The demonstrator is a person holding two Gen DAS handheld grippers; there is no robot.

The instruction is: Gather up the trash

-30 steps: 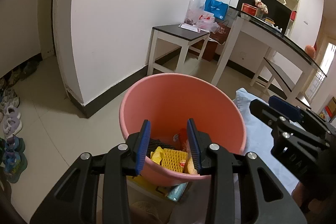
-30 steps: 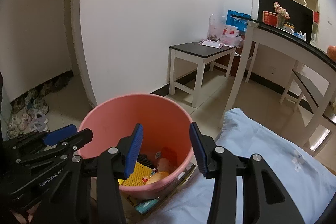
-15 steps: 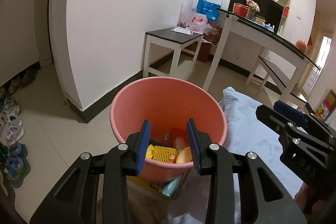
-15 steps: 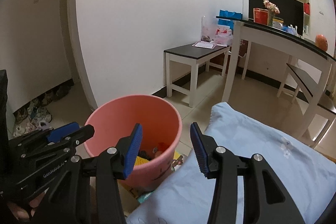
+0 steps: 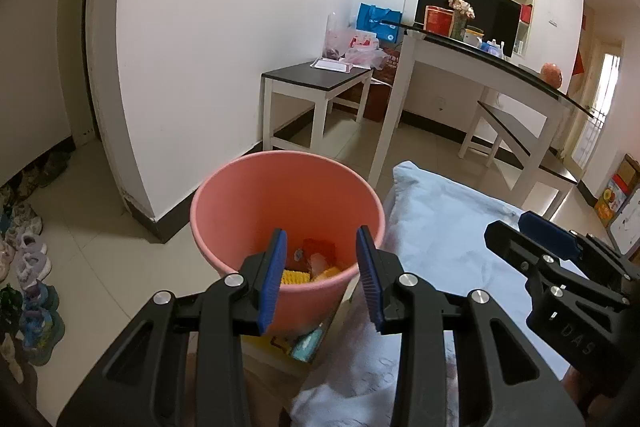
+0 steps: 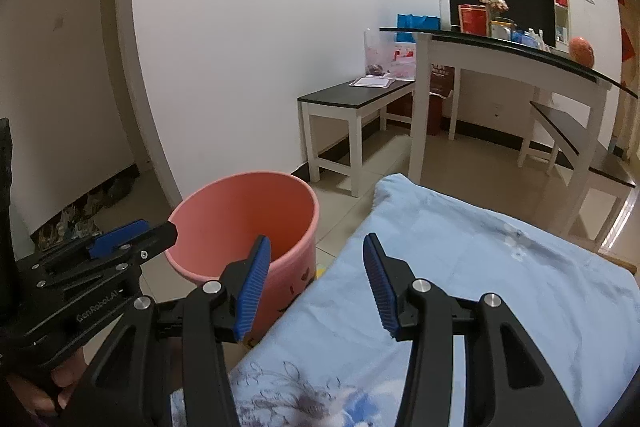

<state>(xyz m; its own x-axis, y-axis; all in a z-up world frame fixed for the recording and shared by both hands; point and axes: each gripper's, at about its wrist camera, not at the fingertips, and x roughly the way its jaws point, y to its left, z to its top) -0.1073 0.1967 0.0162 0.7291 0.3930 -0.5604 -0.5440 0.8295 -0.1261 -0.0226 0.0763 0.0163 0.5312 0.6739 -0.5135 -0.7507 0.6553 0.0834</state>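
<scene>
A pink bucket (image 5: 280, 195) stands on the floor beside the bed, with yellow and red wrappers (image 5: 316, 263) in its bottom. It also shows in the right wrist view (image 6: 240, 211). My left gripper (image 5: 322, 279) is open and empty, above and behind the bucket's near rim. My right gripper (image 6: 316, 287) is open and empty, over the edge of the light blue bedding (image 6: 480, 267), to the right of the bucket. The right gripper also shows at the right of the left wrist view (image 5: 560, 267).
A low dark-topped bench (image 5: 316, 79) with bags stands against the white wall. A tall white table (image 5: 480, 67) and a second bench (image 5: 528, 147) stand behind the bed. Several shoes (image 5: 28, 259) line the floor at left. A box (image 5: 300, 343) lies under the bucket.
Both grippers have pulled back and up from the bucket, which now looks smaller and lower. Both stay open and empty.
</scene>
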